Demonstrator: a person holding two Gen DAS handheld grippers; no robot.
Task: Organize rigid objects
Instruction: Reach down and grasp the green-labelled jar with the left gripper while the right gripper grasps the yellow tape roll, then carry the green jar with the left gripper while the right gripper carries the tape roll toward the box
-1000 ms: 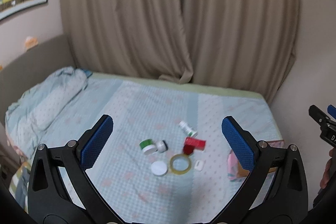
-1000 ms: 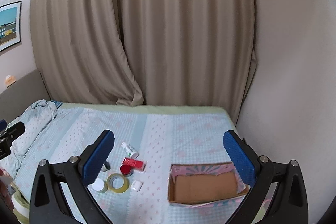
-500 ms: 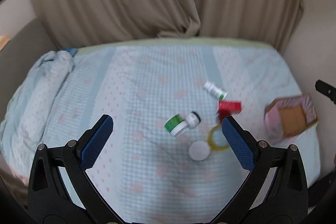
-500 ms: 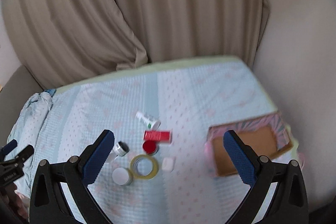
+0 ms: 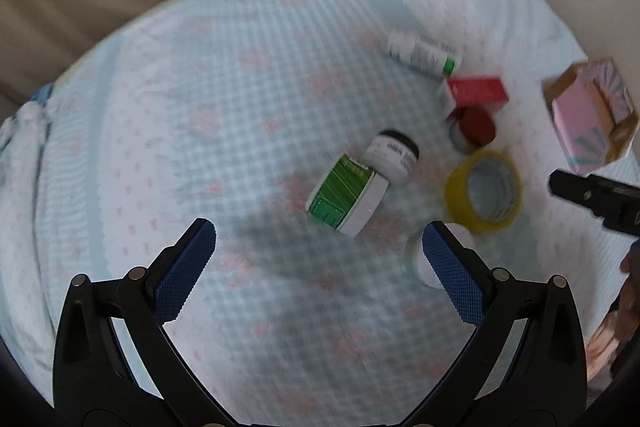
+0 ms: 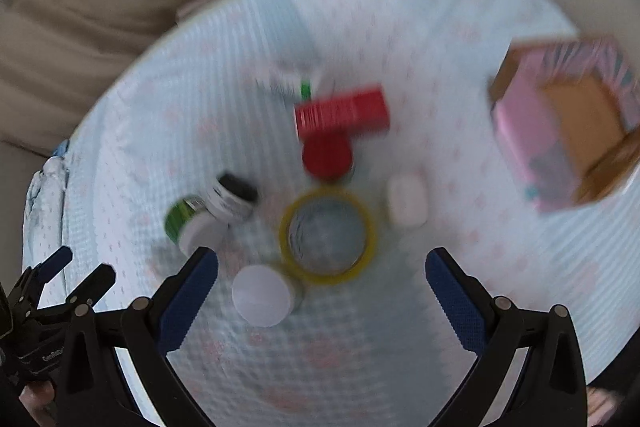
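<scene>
Fingers of my left gripper [image 5: 318, 259] are spread wide and empty, tilted down over the bed [image 5: 168, 131], just short of the green-labelled jar [image 5: 346, 194]. My right gripper [image 6: 322, 287] is equally wide apart, angled down above the yellow tape roll [image 6: 328, 233] and white-lidded jar [image 6: 262, 295]. The pink cardboard box [image 6: 560, 123] sits well apart to the right.
</scene>
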